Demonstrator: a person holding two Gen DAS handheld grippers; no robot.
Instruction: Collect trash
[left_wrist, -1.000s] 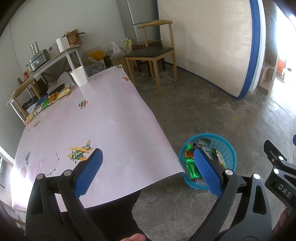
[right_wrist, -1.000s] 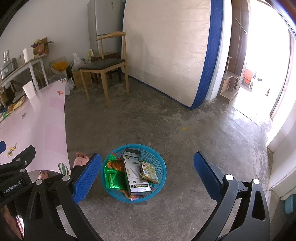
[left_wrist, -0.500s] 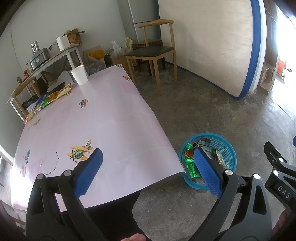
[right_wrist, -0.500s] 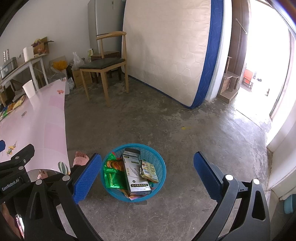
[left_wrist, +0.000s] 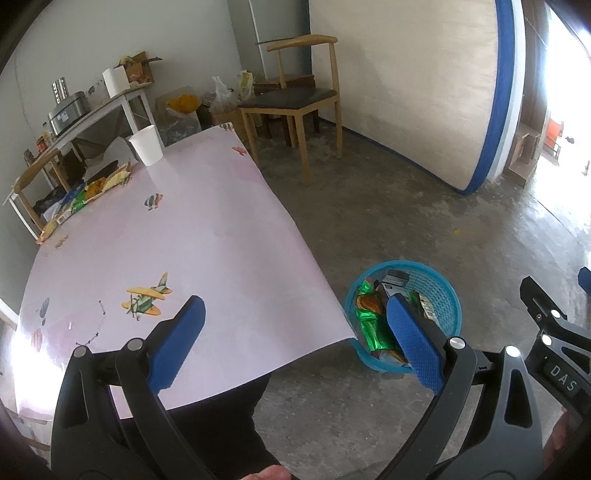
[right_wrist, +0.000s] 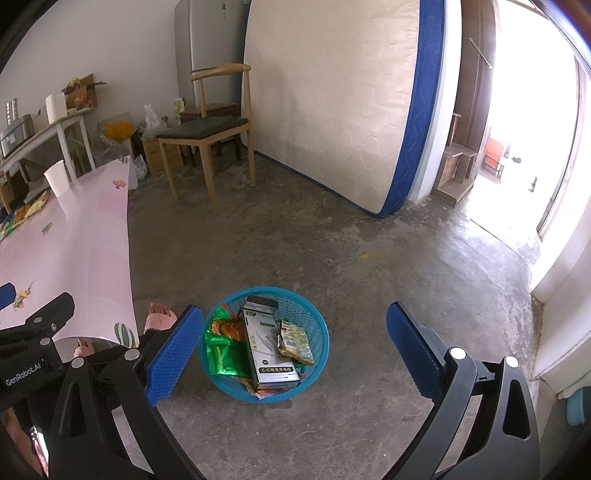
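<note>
Leaning against the far wall, a cream mattress (right_wrist: 332, 99) with blue edging stands on the concrete floor (right_wrist: 369, 266), beside a wooden chair (right_wrist: 210, 129). Nearer, the table (left_wrist: 207, 236), covered in a pink cloth printed with planes, carries a white paper cup (left_wrist: 147, 145) and a row of snack wrappers (left_wrist: 88, 192) along its far edge. On the floor just beside the table's corner sits a blue trash basket (right_wrist: 317, 369), holding a grey-and-black box (right_wrist: 269, 343), a green foil wrapper (right_wrist: 221, 354) and a small yellow packet (right_wrist: 295, 341). The left gripper (left_wrist: 295, 339) hangs over the table's near edge with jaws spread and empty. The right gripper (right_wrist: 295, 350) hangs above the basket, jaws likewise wide apart and empty.
</note>
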